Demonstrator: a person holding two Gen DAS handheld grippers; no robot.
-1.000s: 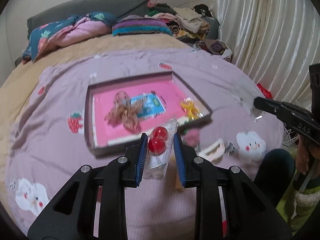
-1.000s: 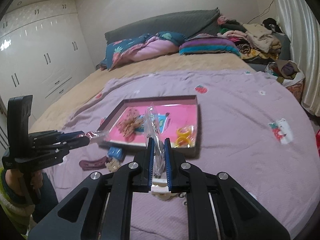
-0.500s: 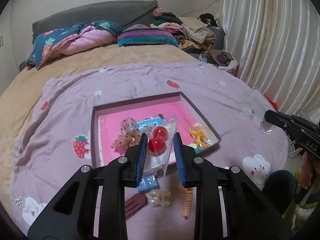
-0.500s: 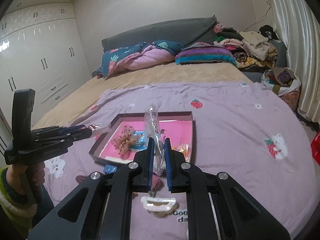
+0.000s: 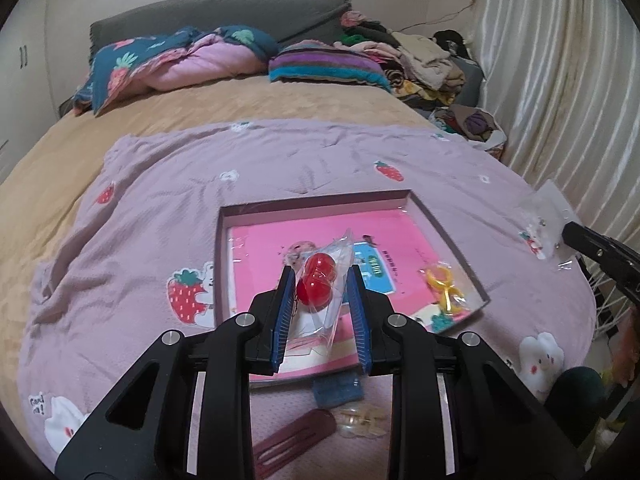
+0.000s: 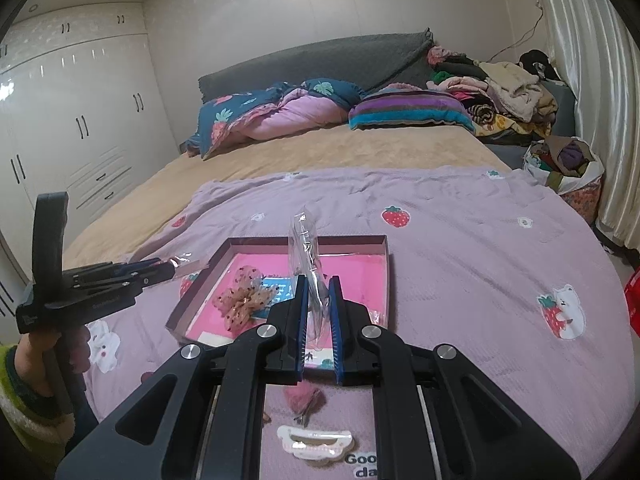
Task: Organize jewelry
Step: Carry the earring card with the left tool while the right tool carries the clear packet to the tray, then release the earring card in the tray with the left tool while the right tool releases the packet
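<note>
My left gripper [image 5: 320, 272] is shut on a small clear bag with two red balls [image 5: 317, 283] inside, held over the near part of the pink-lined tray [image 5: 224, 264]. My right gripper [image 6: 318, 280] is shut on another small clear bag [image 6: 306, 240], which stands upright above the tray's near rim [image 6: 387, 264]. In the tray lie a brown bow [image 6: 244, 300], a blue card [image 5: 378, 270] and a yellow clip [image 5: 442, 288]. Each gripper also appears at the edge of the other's view: the right gripper [image 5: 570, 234] with its bag [image 5: 544, 212], the left gripper [image 6: 168, 267] in a hand.
The tray rests on a lilac strawberry-print blanket [image 5: 160, 208] on a bed. Loose clips lie in front of it: a maroon snap clip [image 5: 296, 440], a clear claw clip [image 5: 360, 424], a white clip [image 6: 316, 440], a pink fuzzy clip [image 6: 304, 396]. Pillows, clothes and a curtain stand beyond.
Both grippers have drawn back from the tray toward the bed's near edge, each keeping its bag. The loose clips in front of the tray have come into view.
</note>
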